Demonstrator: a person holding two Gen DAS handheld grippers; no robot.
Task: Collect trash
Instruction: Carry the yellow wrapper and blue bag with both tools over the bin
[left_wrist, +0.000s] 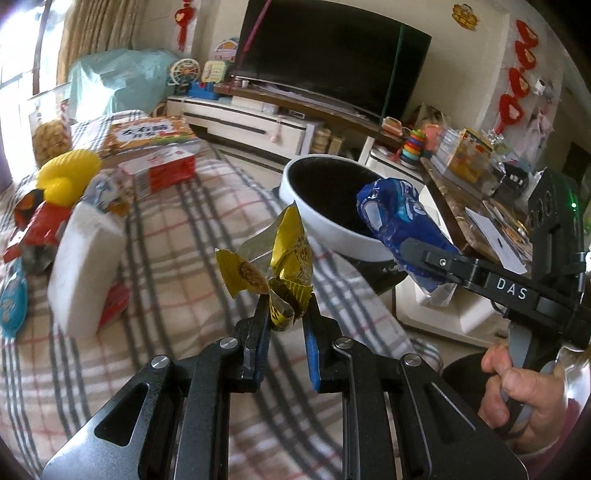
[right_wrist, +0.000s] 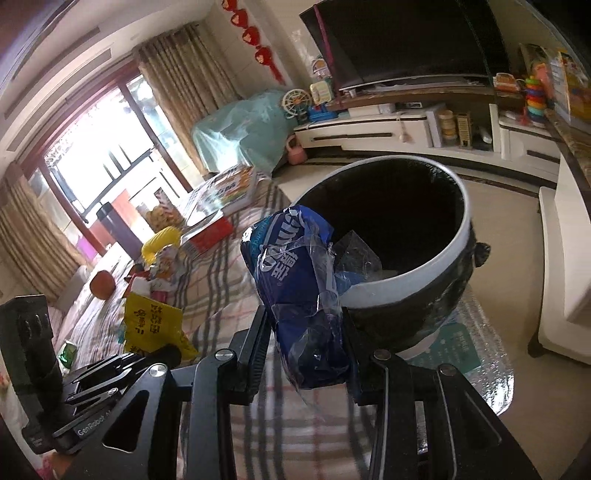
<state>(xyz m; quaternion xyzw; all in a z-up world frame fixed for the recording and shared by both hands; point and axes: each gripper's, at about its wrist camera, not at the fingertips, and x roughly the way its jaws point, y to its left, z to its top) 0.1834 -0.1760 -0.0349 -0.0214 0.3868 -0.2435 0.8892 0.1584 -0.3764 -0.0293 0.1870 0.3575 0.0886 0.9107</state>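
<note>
Already clamped, the left hand-held gripper (left_wrist: 286, 314) pinches a yellow wrapper (left_wrist: 291, 273) and the right hand-held gripper (right_wrist: 306, 332) a blue packet (right_wrist: 295, 280), either possibly dropping short of the bin (right_wrist: 436, 266).

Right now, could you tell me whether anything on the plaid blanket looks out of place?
Yes: crumpled snack packets lie strewn around a yellow toy on the plaid blanket, loose litter outside the bin.

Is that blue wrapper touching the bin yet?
Cannot tell. In both wrist views the blue wrapper, clamped in the right gripper, overlaps the bin rim, showing neither gap nor contact.
</note>
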